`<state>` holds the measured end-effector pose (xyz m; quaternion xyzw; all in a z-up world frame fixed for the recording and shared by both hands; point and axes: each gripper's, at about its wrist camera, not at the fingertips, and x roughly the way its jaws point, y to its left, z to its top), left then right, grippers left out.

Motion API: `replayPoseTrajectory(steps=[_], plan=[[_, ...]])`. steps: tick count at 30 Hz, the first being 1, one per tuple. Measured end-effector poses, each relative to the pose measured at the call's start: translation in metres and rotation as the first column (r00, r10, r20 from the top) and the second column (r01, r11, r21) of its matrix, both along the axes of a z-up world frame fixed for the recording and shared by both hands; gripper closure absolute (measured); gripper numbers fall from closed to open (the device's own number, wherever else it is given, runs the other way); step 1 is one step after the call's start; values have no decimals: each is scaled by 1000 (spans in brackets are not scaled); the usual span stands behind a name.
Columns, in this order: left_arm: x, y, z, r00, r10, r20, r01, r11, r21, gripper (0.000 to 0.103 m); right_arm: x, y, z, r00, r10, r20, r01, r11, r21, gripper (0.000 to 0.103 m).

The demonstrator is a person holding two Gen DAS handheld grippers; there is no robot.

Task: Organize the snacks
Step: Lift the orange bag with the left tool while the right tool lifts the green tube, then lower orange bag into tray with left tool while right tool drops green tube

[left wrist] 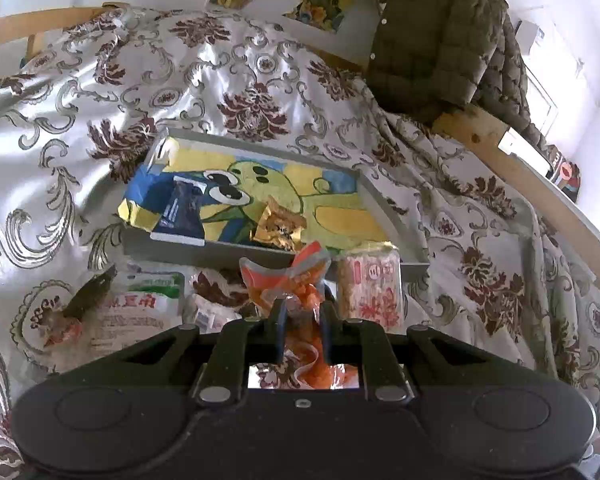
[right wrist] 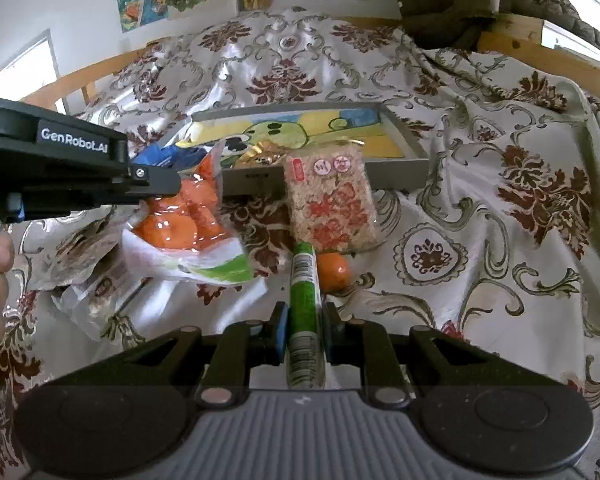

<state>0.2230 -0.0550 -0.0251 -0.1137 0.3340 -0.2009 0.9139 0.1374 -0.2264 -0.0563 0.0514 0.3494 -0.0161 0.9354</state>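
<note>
Left gripper pinches the orange bag, right gripper clamps a green pack — rice cake leans on the tray, blocking it.

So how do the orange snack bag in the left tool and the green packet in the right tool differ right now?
The orange snack bag is clear, puffy and hangs lifted off the cloth from the left tool; the green packet is slim, opaque and seen edge-on in the right tool. The bag shows orange pieces; the packet shows a barcode. Both are gripped, outside the tray.
</note>
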Motion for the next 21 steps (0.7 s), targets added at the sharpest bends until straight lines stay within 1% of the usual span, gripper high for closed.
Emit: replayPoseTrajectory(steps=[9,15,21], plan=[[2,-1,-1,1000,-3,-2,3,1000,11,87,1,-3,2,1000,-6,6,6,1000,23,83],[3,-1,-1,1000,-1,1,1,1000,-6,87,-2,-1,5,1000,-7,30,6,1000,12,83],[3,1,6,1000,13,27,-12,1000,-22,87,-4,-1,10,998,-4,62,3,1000,13,83]])
